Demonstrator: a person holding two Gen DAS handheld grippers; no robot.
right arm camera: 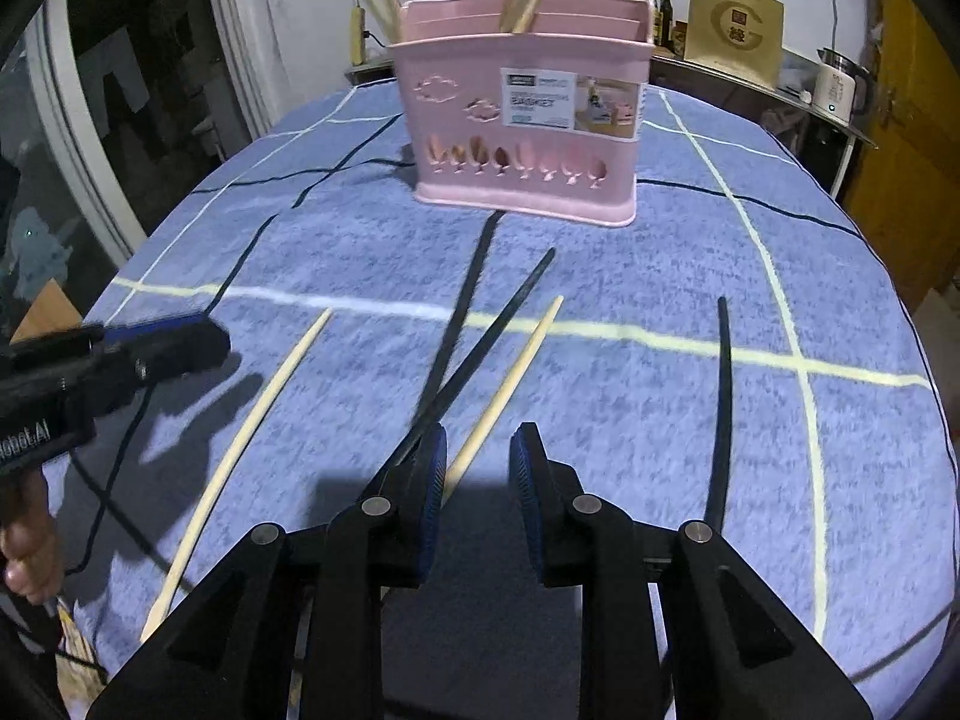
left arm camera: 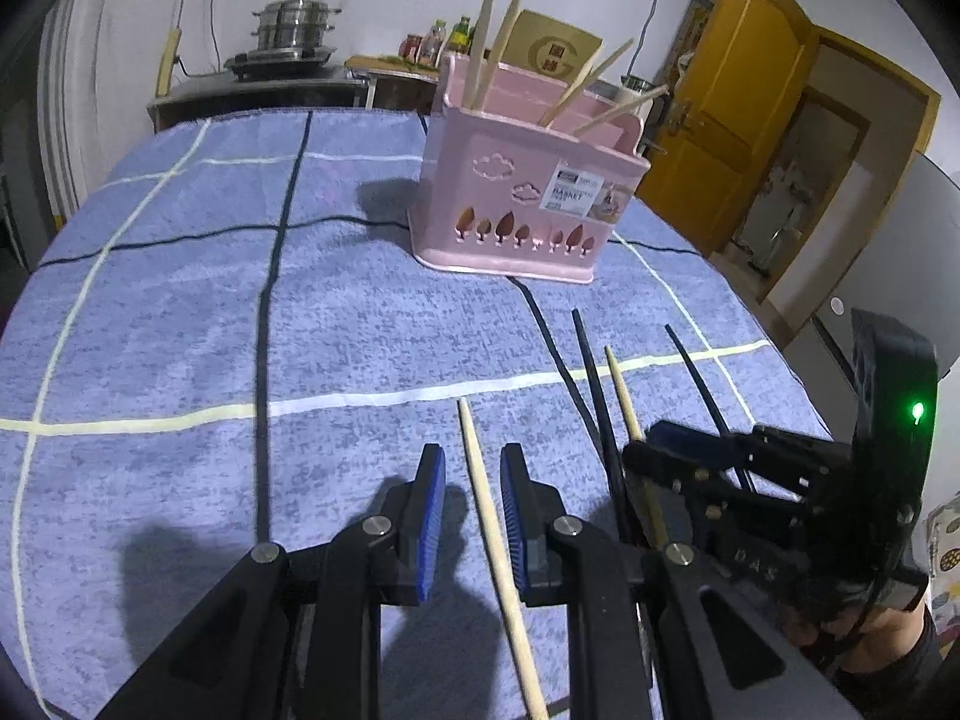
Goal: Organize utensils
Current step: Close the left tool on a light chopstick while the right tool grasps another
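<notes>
A pink utensil basket (left arm camera: 522, 204) (right arm camera: 528, 126) stands on the blue checked cloth and holds several pale wooden chopsticks. Loose chopsticks lie on the cloth in front of it. My left gripper (left arm camera: 473, 480) is open, its jaws either side of a pale wooden chopstick (left arm camera: 498, 546) without touching it; that chopstick also shows in the right wrist view (right arm camera: 240, 450). My right gripper (right arm camera: 478, 468) is open, low over a second pale chopstick (right arm camera: 510, 378) and beside a black chopstick (right arm camera: 480, 354). Another black chopstick (right arm camera: 720, 408) lies further right. The right gripper shows in the left wrist view (left arm camera: 690, 450).
The table is covered by a blue checked cloth (left arm camera: 180, 300). A steel steamer pot (left arm camera: 294, 24) on a stove, jars and a brown box (left arm camera: 555, 54) stand behind the table. A yellow door (left arm camera: 732, 120) is at the right. A kettle (right arm camera: 837, 84) stands on a side shelf.
</notes>
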